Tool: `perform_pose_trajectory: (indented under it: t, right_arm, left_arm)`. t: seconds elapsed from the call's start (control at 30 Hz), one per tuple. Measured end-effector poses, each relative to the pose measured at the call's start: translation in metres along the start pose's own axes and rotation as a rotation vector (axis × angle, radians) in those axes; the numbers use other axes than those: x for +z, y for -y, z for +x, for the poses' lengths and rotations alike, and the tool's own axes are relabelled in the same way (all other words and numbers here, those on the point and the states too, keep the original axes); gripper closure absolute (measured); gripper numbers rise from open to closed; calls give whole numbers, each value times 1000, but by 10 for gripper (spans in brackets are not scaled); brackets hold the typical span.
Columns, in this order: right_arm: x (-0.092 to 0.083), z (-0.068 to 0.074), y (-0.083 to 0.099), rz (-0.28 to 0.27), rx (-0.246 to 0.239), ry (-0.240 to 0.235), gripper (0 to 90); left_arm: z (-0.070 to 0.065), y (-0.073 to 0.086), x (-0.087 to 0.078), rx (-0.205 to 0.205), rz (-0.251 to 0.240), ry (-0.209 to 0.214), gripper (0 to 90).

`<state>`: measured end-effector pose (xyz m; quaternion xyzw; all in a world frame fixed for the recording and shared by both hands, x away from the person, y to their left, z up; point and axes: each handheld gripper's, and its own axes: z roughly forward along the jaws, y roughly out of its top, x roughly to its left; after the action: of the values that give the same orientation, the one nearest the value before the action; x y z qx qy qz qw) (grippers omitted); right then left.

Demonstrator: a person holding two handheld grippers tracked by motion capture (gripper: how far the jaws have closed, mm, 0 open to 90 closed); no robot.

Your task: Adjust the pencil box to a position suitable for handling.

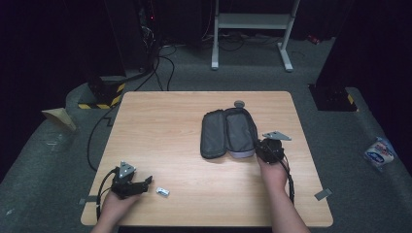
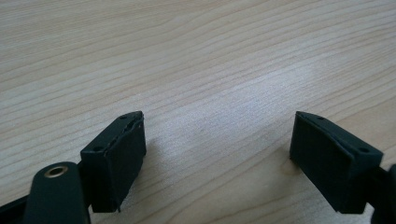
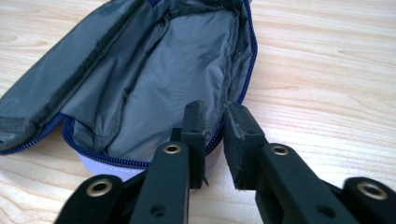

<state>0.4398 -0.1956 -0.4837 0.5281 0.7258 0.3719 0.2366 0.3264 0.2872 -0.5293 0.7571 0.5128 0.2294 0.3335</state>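
Forearms enter from the bottom edge of the high view, one hand on each tool. Left gripper (image 1: 145,182) rests low at the lower left of the frame, on the wooden table (image 1: 165,131); in the left gripper view its jaws stand wide apart over bare wood, holding nothing. Just right of it in the high view lies a small white-and-dark object (image 1: 163,192), too small to identify — apart from the jaws, not touched. Judgement: this gripper is parked, or positioned to collect that object.

Right gripper (image 1: 259,147) sits right of frame centre, at the near right edge of the pouch (image 1: 228,133). In the right gripper view its jaws are nearly closed about the pouch's zipped rim (image 3: 233,100); a narrow gap remains, and whether fabric is actually pinched cannot be told. Likely purpose: steadying or holding the pouch open.

Pouch lies unzipped, flap folded to the left, grey lining exposed, interior apparently empty. Beyond its far end sits a small grey round object (image 1: 239,103).
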Motion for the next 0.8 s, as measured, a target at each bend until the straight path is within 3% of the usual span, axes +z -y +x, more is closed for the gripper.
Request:
perform_pose_trajectory:
  t: [0.3, 0.8]
  right_arm:
    - [-1, 1, 11, 13, -7, -2, 791]
    - [-18, 27, 31, -17, -30, -76, 753]
  left_arm:
    - [0, 0, 0, 2, 0, -1, 187]
    - [0, 0, 0, 3, 0, -1, 187]
